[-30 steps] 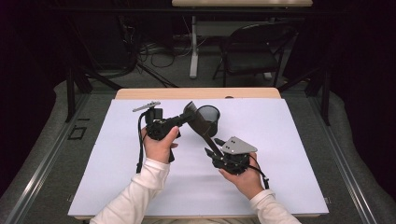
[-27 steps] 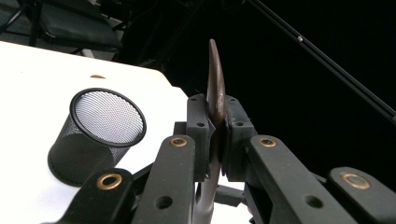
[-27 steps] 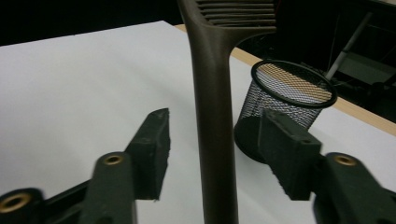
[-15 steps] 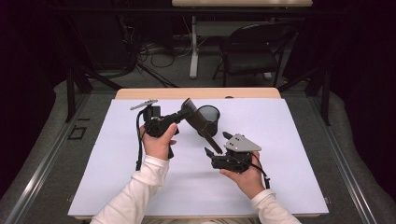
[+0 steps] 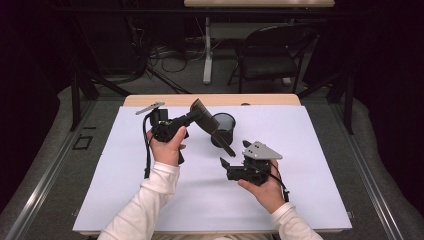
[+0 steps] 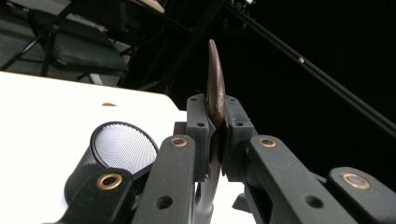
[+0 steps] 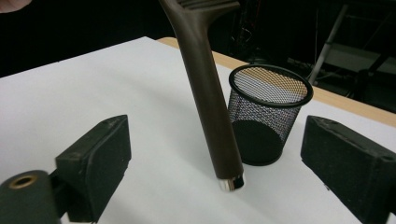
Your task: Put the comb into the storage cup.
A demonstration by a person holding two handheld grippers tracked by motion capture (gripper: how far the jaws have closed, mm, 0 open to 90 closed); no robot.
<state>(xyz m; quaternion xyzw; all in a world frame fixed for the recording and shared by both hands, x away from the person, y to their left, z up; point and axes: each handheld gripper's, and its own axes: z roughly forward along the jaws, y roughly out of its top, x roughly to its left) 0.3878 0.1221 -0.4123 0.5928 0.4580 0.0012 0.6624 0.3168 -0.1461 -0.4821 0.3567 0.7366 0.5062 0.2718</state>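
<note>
Above the tabletop (image 5: 125,200), left gripper (image 5: 187,120) clamps the brown comb (image 5: 210,127) by its head; right gripper (image 7: 219,158) jaws have just been opening, wide and empty; the handle may knock the mesh cup (image 5: 223,127) at two o'clock.

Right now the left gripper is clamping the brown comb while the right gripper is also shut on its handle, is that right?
Not quite. The left gripper does clamp the brown comb, but the right gripper is open: the right gripper view shows its jaws standing apart from the handle.

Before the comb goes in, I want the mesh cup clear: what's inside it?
The mesh cup looks empty: bare dark bottom, nothing standing inside. The comb hides a sliver of its near wall.
</note>
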